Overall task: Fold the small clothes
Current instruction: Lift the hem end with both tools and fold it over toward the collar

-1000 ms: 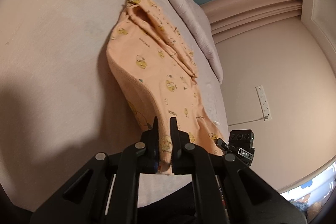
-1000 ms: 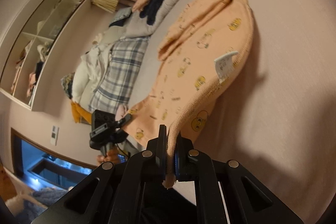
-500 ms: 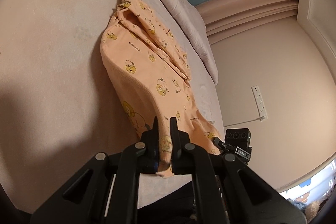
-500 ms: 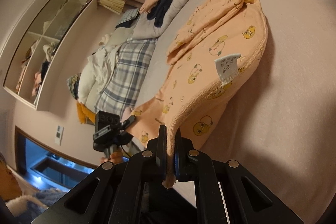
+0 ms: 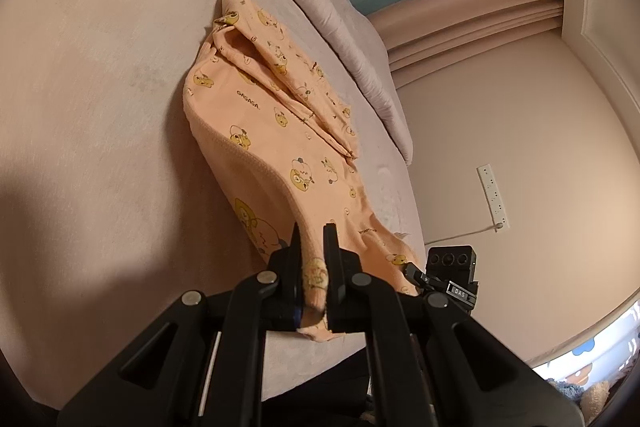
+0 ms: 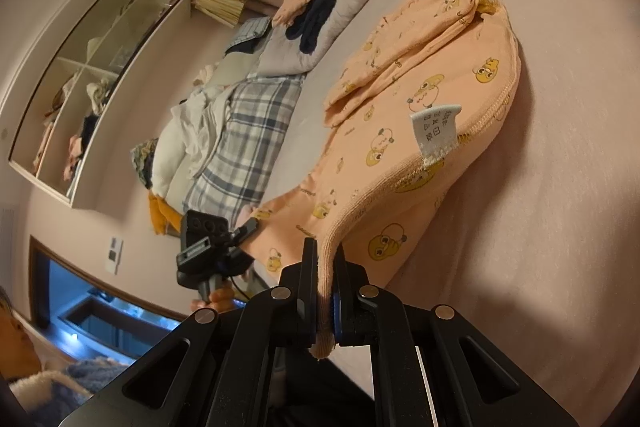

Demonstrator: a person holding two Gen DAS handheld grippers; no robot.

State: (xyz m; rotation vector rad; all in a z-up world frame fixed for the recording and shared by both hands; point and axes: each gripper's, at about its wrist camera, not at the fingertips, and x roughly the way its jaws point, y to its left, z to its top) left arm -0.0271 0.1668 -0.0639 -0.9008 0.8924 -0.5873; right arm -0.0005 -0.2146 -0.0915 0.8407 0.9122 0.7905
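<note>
A small orange garment [image 5: 264,131] printed with yellow cartoon animals lies stretched along the pale bed [image 5: 92,75], its far end bunched in folds. My left gripper [image 5: 312,239] is shut on one near corner of its hem. In the right wrist view the same orange garment [image 6: 404,123] shows its inner side with a white care label [image 6: 434,131]. There my right gripper [image 6: 325,255] is shut on the other near corner. Both held corners are lifted off the bed. Each view also shows the other gripper: the right one [image 5: 450,273] and the left one [image 6: 208,243], held by a hand.
A grey quilt roll [image 5: 340,15] runs along the bed's far side. A plaid cloth [image 6: 248,131], white laundry [image 6: 188,135] and dark clothes [image 6: 316,19] are piled beside the garment. Wall shelves [image 6: 84,79] and a power strip [image 5: 493,197] are on the walls.
The garment has slid a little nearer along the bed, with its bunched far end following. Both grippers still hold the same corners.
</note>
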